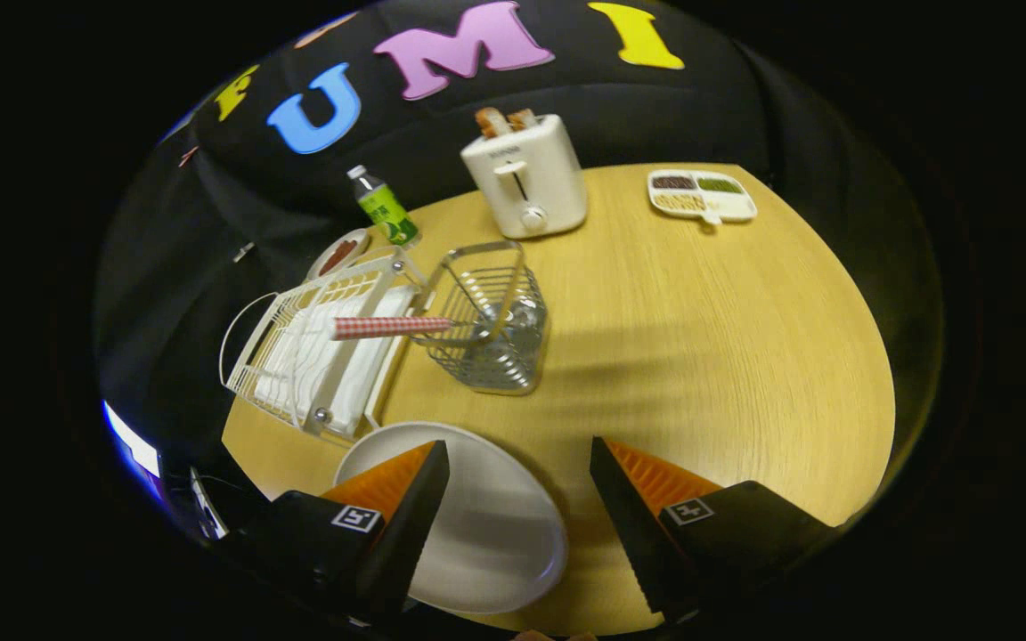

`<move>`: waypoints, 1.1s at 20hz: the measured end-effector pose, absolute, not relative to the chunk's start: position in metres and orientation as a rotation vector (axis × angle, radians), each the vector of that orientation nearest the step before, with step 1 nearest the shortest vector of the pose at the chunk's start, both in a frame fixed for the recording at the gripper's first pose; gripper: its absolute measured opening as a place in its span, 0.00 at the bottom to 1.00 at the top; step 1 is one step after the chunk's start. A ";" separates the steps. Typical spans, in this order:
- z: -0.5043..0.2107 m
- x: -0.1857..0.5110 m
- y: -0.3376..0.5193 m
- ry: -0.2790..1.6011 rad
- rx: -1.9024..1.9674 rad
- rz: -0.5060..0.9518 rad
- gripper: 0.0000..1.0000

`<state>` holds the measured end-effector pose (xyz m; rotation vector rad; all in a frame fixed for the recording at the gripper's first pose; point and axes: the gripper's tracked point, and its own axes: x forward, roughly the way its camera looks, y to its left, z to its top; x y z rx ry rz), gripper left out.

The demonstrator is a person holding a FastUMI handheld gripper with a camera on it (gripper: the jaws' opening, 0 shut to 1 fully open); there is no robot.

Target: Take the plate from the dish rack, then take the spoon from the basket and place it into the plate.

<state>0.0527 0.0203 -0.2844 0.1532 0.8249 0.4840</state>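
Already the plate [486, 525] lies flat on the table [700, 338] beneath the fingers [406, 499], which stand apart and empty, so the spoon [388, 327] propped in the wire basket [491, 329] ahead, beside the dish rack [317, 347], likely comes next, needing a forward reach.

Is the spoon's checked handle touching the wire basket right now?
Touching. The gripper view shows the spoon standing in the wire basket, its handle leaning across the rim toward the dish rack. The gripper is open, its fingers well short of it.
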 end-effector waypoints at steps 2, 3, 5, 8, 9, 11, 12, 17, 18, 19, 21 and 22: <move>-0.265 0.054 0.042 0.735 0.112 0.555 0.99; -0.258 0.058 0.048 0.692 0.075 0.577 0.99; -0.250 0.065 0.058 0.615 0.002 0.604 0.99; -0.250 0.077 0.072 0.555 -0.060 0.618 0.99; -0.252 0.081 0.078 0.553 -0.060 0.620 0.99; -0.254 0.094 0.083 0.546 -0.060 0.602 0.99; -0.252 0.099 0.085 0.533 -0.057 0.591 0.99; -0.249 0.099 0.094 0.529 -0.110 0.595 0.96; -0.241 0.099 0.089 0.503 -0.123 0.592 0.95; -0.235 0.100 0.089 0.469 -0.133 0.601 0.95; -0.234 0.107 0.088 0.412 -0.188 0.610 0.94; -0.240 0.111 0.085 0.405 -0.218 0.608 0.94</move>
